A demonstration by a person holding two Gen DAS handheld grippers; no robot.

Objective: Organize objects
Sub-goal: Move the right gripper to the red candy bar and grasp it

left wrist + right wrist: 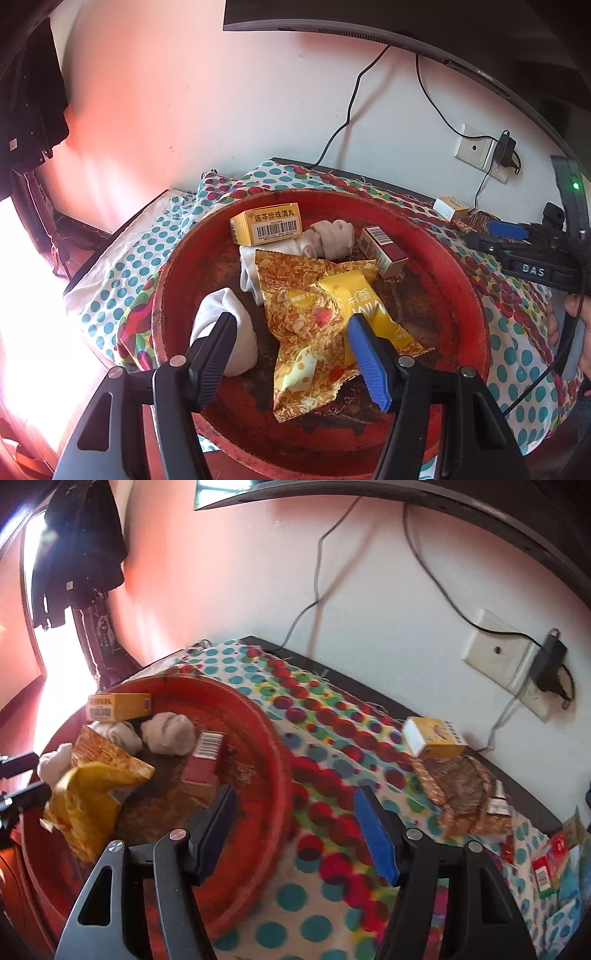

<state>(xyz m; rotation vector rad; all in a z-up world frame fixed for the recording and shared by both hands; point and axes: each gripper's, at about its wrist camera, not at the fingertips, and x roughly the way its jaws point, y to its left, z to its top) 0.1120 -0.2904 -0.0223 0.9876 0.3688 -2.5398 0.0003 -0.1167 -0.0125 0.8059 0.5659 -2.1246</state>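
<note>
The left tool (291,332) hangs spread over the red round tray (476,314), gripping nothing; its fingers straddle a granola snack bag (295,317) with a yellow chip packet (354,295) lying on top. A rolled white sock (229,332) sits just beside its left finger. Farther back in the tray lie a yellow medicine box (266,223), grey rolled socks (328,236) and a dark red carton (382,251) (barcode up). The right tool (293,806) is spread too, empty, above the tray's right rim and the dotted cloth (332,716) covering the bench. Near the bench's back edge, a small yellow box (434,736) rests against a brown foil wrapper (458,786).
</note>
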